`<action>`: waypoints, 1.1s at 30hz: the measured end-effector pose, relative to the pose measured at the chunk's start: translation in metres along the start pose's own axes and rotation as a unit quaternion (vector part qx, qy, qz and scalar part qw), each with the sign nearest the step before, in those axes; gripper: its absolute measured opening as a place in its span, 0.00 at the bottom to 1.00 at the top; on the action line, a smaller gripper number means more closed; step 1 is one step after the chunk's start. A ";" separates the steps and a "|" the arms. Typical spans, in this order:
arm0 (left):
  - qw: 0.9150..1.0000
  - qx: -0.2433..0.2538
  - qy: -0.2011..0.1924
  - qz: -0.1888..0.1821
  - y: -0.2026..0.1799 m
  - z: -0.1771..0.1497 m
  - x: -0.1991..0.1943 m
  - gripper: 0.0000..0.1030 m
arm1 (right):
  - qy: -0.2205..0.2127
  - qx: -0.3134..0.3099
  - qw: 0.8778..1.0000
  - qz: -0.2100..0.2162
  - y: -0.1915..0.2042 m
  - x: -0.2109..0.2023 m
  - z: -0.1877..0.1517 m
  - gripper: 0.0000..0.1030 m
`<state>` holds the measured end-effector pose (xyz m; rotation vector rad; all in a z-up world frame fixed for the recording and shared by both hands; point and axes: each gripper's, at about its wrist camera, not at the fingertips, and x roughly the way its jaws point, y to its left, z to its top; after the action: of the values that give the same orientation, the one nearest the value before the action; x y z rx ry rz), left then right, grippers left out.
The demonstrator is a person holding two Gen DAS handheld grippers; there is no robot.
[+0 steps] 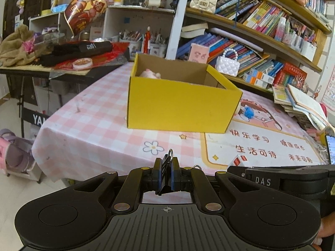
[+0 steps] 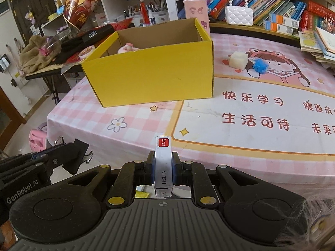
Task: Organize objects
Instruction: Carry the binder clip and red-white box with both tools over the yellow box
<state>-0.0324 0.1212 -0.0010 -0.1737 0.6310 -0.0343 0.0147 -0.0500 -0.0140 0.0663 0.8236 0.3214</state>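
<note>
My left gripper (image 1: 166, 174) is squeezed tight on a black binder clip (image 1: 167, 167). My right gripper (image 2: 163, 168) is squeezed tight on a little box of staples (image 2: 163, 163). The yellow box (image 2: 150, 71) sits open on the pink table (image 2: 134, 121), with a pink toy (image 2: 126, 49) inside.

Ahead of each matt black plastic tool (image 1: 166, 173) stands a yellow box (image 1: 180, 102) of matt cardboard, raw brown inside. The bench (image 2: 146, 125) wears a smooth, faintly glossy printed cover. The binder clip (image 1: 167, 167) between the left pads has wire-metal loops; the staple box (image 2: 163, 165) is paperboard.
</note>
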 end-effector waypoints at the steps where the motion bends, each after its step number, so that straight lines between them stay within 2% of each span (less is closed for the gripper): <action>1: 1.000 0.000 -0.003 -0.001 0.001 0.002 -0.001 0.06 | -0.001 0.000 1.000 -0.001 0.001 0.000 0.000 0.13; 10: 0.999 0.003 -0.041 -0.016 -0.001 0.029 0.004 0.06 | -0.007 0.007 1.000 0.011 0.006 0.004 0.022 0.13; 19: 0.995 0.000 -0.102 0.000 -0.004 0.087 0.025 0.06 | -0.091 -0.023 0.995 0.021 0.005 0.015 0.092 0.13; 23: 0.992 0.012 -0.121 0.014 -0.008 0.112 0.047 0.06 | -0.121 -0.041 0.992 0.017 -0.002 0.029 0.125 0.13; 27: 0.993 0.017 -0.114 0.029 -0.012 0.127 0.077 0.06 | -0.124 -0.055 0.990 0.022 -0.011 0.052 0.150 0.13; 33: 0.996 0.017 -0.077 0.047 -0.017 0.134 0.124 0.06 | -0.081 -0.119 0.989 0.019 -0.014 0.102 0.169 0.13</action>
<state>0.1467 0.1147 0.0358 -0.1131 0.4836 0.0592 0.2063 -0.0212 0.0262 -0.1148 0.6199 0.4419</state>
